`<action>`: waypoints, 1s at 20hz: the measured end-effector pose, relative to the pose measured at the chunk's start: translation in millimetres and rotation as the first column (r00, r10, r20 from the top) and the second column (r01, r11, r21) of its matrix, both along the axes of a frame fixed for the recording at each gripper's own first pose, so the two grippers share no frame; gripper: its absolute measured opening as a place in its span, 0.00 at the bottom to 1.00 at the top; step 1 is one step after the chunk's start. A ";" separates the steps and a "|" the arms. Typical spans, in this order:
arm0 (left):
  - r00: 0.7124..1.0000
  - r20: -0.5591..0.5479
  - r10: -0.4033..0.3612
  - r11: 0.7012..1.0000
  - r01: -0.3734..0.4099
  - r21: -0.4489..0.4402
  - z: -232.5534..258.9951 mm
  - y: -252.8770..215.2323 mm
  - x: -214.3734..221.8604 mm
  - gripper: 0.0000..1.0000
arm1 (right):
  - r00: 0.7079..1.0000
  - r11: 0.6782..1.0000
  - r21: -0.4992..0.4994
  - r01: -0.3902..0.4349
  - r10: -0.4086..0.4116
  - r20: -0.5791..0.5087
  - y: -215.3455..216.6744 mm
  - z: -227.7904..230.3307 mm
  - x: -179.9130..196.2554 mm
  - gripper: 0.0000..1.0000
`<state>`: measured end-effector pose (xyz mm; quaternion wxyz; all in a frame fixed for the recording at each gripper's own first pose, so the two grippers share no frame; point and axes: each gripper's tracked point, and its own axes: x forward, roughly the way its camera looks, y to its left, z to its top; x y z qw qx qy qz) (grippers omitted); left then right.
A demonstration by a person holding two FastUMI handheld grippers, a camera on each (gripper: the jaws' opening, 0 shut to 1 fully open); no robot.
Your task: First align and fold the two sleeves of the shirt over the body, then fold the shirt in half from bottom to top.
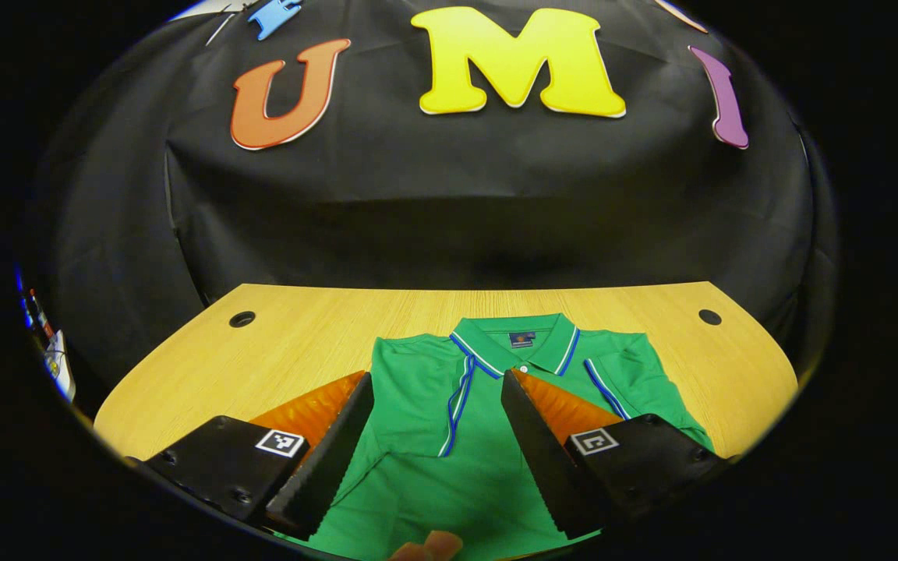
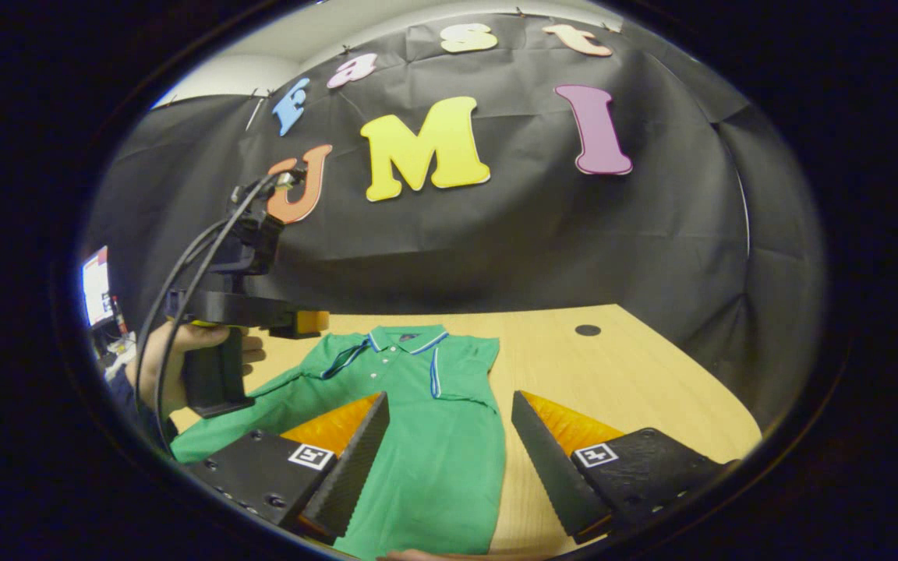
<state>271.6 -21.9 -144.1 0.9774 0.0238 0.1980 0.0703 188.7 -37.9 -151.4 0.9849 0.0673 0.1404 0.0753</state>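
Green polo shirt (image 1: 433,405) flat on wooden table (image 1: 293,327); both grippers (image 1: 437,436) (image 2: 449,452) hover, jaws open, empty. Pinch sleeve hems squarely.

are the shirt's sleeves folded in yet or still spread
Partly folded. In the right gripper view one side of the shirt ends in a straight folded edge, while the other sleeve lies spread on the table.

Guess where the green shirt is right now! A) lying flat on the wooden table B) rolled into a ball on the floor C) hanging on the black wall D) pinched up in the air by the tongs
A: the green shirt lies spread on the wooden table, collar toward the wall, while both pairs of tongs, left and right, are open above it.
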 end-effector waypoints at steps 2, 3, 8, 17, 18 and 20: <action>0.999 0.046 -0.014 0.999 0.015 -0.035 11.8 -5.6 -36.3 1.00 | 1.000 1.000 0.000 0.026 -0.026 0.012 0.3 6.0 -8.6 0.96; 0.996 0.081 -0.031 0.999 0.034 -0.037 19.3 -8.5 -52.9 1.00 | 0.999 1.000 0.007 0.029 -0.029 0.014 3.3 8.2 -13.7 0.96; 0.972 0.217 -0.096 0.995 0.087 0.049 54.9 12.5 -138.3 1.00 | 0.994 0.993 -0.047 0.106 -0.104 0.040 0.2 20.1 -51.3 0.96; 0.981 0.180 -0.078 0.997 0.078 0.005 19.6 55.1 -245.0 1.00 | 0.982 0.984 -0.085 0.154 -0.143 0.120 2.4 30.6 -141.5 0.96; 0.982 0.172 -0.078 0.997 0.078 0.007 13.3 59.7 -250.4 1.00 | 0.981 0.982 -0.095 0.162 -0.150 0.126 1.6 27.3 -148.2 0.96; 0.988 0.136 -0.072 0.997 0.071 0.015 -3.8 70.0 -256.7 1.00 | 0.978 0.979 -0.105 0.176 -0.163 0.127 -0.8 16.5 -157.8 0.97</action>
